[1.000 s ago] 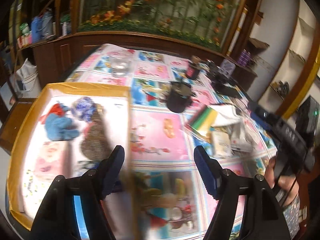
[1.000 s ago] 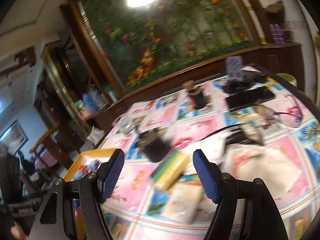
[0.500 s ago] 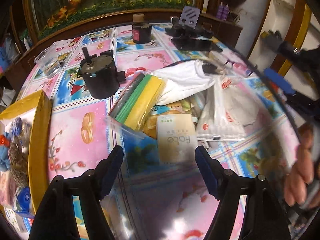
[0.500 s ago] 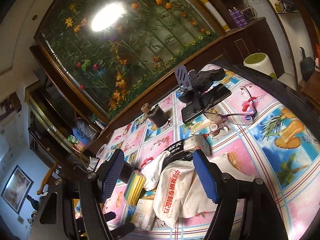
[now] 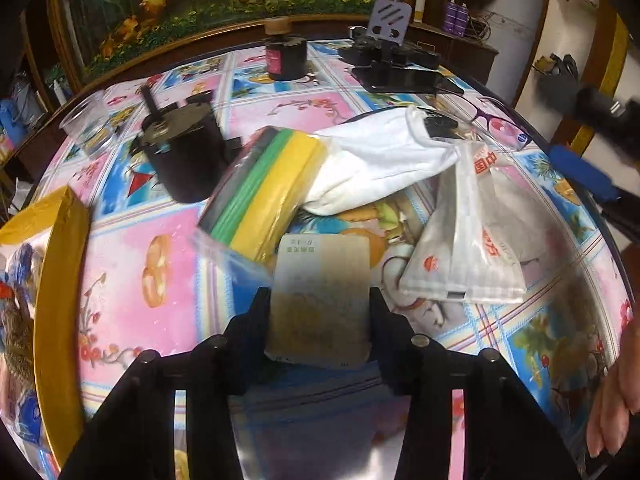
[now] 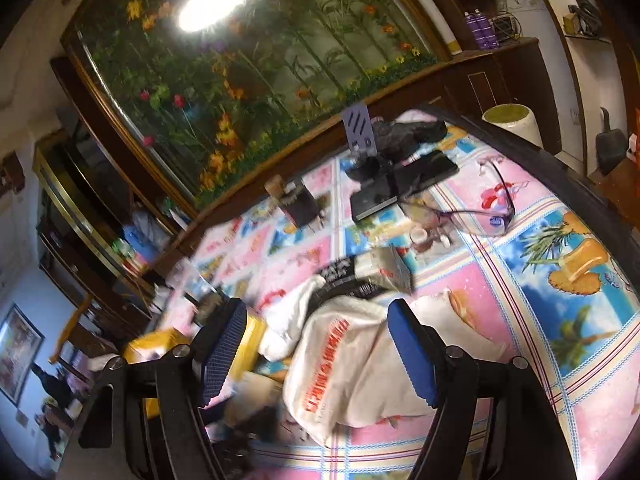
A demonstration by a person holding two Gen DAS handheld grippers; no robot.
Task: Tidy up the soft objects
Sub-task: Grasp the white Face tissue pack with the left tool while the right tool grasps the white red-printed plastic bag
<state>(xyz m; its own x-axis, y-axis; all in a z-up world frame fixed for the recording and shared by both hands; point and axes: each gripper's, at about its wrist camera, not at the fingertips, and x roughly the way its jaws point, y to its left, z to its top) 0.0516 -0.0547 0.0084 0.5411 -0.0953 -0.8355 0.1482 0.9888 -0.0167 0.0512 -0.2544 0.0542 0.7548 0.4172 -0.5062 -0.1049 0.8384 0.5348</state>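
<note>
A small beige tissue pack [image 5: 322, 280] lies on the patterned tablecloth, and my left gripper [image 5: 318, 312] is closing on it, with both fingers against its sides. Just beyond it sit a bagged stack of green, yellow and grey sponges [image 5: 264, 188], a white cloth [image 5: 376, 164] and a white plastic-wrapped pack with red print [image 5: 464, 248]. My right gripper [image 6: 316, 320] hangs open above that white pack [image 6: 340, 364], holding nothing. One of its blue fingers [image 5: 580, 176] shows at the right of the left wrist view. At the far left, a yellow-rimmed tray [image 5: 64, 240] holds soft toys.
A black motor-like block [image 5: 184, 160], a clear plastic cup [image 5: 88, 124], a dark jar [image 5: 286, 60], a phone on a stand [image 5: 400, 76] and glasses [image 5: 500, 124] stand further back on the table. A person's hand [image 5: 616, 400] is at the lower right edge.
My left gripper swung from the yellow tray over to the pile, came down around the beige pack, and its jaws narrowed onto it. My right gripper shifted over the white pack, still open.
</note>
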